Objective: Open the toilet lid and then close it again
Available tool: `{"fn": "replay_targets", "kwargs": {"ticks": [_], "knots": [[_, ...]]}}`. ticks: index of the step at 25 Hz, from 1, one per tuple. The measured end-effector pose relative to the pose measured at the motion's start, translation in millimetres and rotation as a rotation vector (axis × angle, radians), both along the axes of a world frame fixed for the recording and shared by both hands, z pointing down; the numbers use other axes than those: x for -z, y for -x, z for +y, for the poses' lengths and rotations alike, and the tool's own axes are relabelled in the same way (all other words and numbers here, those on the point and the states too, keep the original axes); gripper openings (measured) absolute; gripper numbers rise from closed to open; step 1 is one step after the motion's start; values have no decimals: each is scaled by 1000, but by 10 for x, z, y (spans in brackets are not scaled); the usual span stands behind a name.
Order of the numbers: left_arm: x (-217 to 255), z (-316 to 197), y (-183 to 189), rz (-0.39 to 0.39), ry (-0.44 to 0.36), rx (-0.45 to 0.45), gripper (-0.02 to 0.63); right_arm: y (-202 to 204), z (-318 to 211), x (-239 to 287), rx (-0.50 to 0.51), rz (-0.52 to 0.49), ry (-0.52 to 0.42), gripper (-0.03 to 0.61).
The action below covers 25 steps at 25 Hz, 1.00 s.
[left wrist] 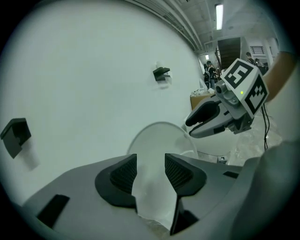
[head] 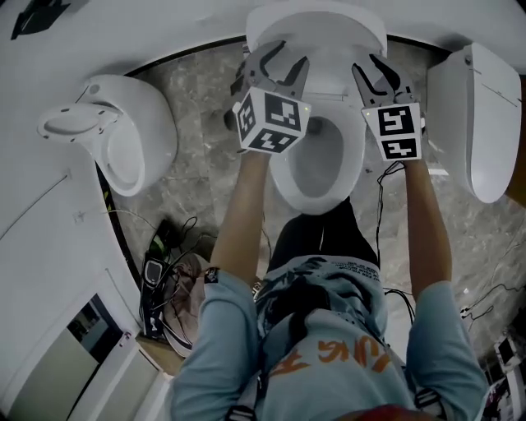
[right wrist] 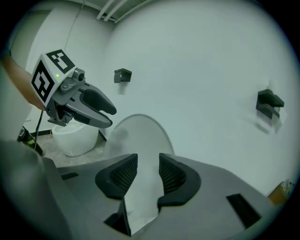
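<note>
I held the left gripper (head: 283, 59) and right gripper (head: 380, 76) side by side above the seat (head: 358, 156), each with its jaws partly apart and the pads pressing on nothing. Just beyond them the toilet lid (head: 316, 23) stood raised upright against the white wall (left wrist: 93, 70), showing through both gaps.

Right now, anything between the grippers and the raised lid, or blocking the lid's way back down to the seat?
Nothing visible. The lid stands upright; the left gripper and right gripper face it with jaws apart and nothing in the gap. The seat below is bare, with only the grippers themselves above it.
</note>
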<state>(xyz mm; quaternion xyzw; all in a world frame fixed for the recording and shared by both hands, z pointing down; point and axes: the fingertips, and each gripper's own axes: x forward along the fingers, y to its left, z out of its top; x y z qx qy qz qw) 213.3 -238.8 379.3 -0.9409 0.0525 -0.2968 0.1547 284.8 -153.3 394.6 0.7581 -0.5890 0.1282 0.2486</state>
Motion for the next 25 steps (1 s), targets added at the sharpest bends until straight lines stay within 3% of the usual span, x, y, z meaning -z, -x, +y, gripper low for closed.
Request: {"fn": "replay_targets", "kwargs": {"ticks": [4,7,11,17,21,25], "knots": [[136,-344,-435,-25,-74,-31,212,-328,-374,199,51,105,12,163],[107,-412,-709,-76,-112,-103,215,-434,-542,205,118,168,50,166],[-93,-402,-835,-140,-70,-183,212,-500,-690,84,168,193,94,166],[-164,-320,-769,-151,-39,-218,175,-430,-677,53,218,209,122,152],[-78,-169,-561,-148,-45,-206,173,-216,-510,132,286,256,164,133],[-13,52,-260,-186,-37,-228,155,76,-288,206,343,233,191,112]]}}
